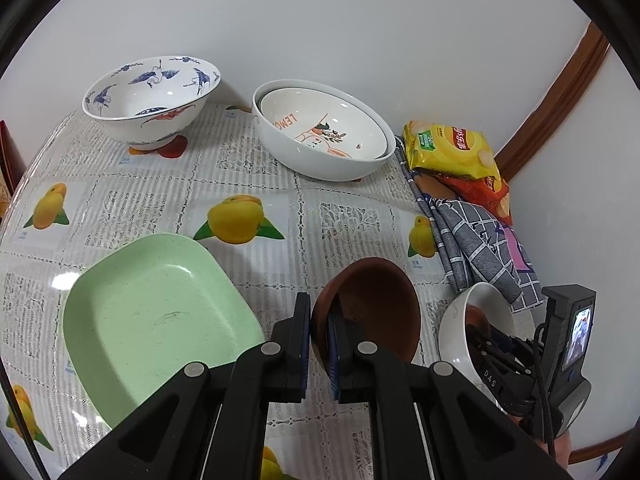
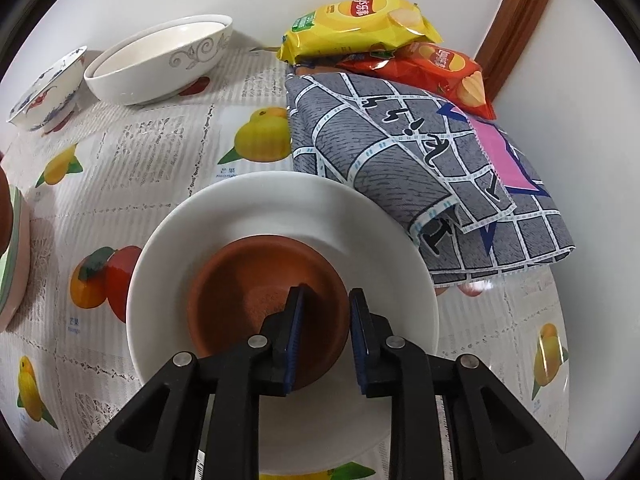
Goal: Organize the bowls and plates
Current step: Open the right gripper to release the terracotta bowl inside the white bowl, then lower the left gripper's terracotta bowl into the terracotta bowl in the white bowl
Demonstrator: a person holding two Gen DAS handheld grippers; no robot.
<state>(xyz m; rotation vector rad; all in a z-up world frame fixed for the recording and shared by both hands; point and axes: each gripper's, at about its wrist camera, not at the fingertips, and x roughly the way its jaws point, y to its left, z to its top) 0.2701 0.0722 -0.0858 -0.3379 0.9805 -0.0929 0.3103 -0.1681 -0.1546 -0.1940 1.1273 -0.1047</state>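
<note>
While our left gripper [image 1: 319,344] has its jaws clamped on the rim of a brown bowl [image 1: 372,308], lifted at lower centre, our right gripper [image 2: 325,340] straddles the rim of a second brown bowl [image 2: 264,304] with jaws apart, apparently seating it in the white bowl [image 2: 240,208] so that like sizes nest.

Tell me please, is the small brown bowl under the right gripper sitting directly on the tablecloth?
No, the brown bowl sits inside a white bowl, with the right gripper straddling its rim.
</note>
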